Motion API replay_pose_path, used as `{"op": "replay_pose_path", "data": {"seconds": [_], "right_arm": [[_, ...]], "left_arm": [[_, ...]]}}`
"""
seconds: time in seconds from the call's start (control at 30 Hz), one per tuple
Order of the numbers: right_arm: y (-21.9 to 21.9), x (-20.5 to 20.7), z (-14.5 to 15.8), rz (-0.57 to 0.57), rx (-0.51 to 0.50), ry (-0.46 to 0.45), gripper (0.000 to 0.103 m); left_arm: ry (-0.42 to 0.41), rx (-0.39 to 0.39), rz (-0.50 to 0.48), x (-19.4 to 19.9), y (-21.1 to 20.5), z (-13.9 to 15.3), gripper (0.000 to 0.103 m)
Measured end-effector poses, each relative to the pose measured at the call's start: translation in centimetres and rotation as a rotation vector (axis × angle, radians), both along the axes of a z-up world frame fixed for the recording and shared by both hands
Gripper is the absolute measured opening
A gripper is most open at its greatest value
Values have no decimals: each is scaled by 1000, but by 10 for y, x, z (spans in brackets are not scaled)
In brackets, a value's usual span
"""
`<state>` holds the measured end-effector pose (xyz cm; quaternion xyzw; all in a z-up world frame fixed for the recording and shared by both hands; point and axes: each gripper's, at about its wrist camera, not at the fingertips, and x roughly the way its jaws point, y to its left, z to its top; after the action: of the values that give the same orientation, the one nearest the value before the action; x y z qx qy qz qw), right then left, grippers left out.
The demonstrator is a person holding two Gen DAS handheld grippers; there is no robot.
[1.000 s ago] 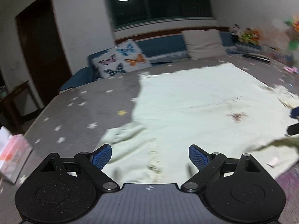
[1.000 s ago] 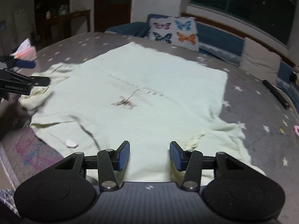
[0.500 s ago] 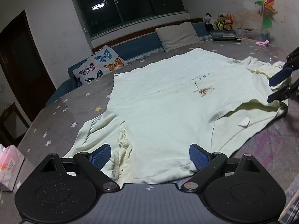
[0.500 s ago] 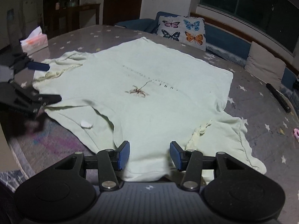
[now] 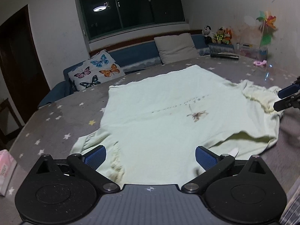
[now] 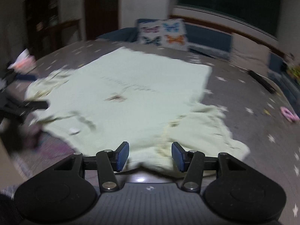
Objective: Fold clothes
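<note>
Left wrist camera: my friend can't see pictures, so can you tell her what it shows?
A pale green T-shirt lies spread flat on a grey star-patterned bedspread, neck end nearest the camera. The left gripper hovers over its near edge, jaws opening, gripping nothing. The right gripper pokes in at the right, by a sleeve; a butterfly pillow sits behind.

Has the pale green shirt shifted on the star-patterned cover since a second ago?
Cannot tell. The pale green shirt lies spread on the star-patterned cover with its far edge towards the butterfly pillow, as before; both cameras moved, so small shifts are hidden.
</note>
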<state>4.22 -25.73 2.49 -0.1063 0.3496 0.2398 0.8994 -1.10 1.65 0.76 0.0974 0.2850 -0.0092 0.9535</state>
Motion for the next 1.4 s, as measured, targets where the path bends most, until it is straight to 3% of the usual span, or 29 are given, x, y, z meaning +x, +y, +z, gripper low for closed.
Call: {"op": "replay_pose_path", "data": {"seconds": [0.27,0.4,0.47,0.63,0.77,1.13,1.4], "right_arm": [[-63,26,-17,-335,113,25,52],[-81,36,-27,-424,182,63,48],[-85,38,-31,-443,205,70,40],[-89,40,-32,-449,245,73,13],[-93,37,-27,-443,285,67,4],[-88,27,13,-330,366,-5,3],[-55,29,35,-180,398,-22,3]], "left_arm": [[4,-54,-46,24,-29,1,103],[10,-56,-82,36,-47,0,103],[15,-49,-103,43,-57,-2,103],[23,-31,-159,60,-83,-5,103],[26,-13,-201,74,-105,-8,103],[38,30,-323,85,-155,-18,103],[32,60,-385,74,-173,-27,103]]}}
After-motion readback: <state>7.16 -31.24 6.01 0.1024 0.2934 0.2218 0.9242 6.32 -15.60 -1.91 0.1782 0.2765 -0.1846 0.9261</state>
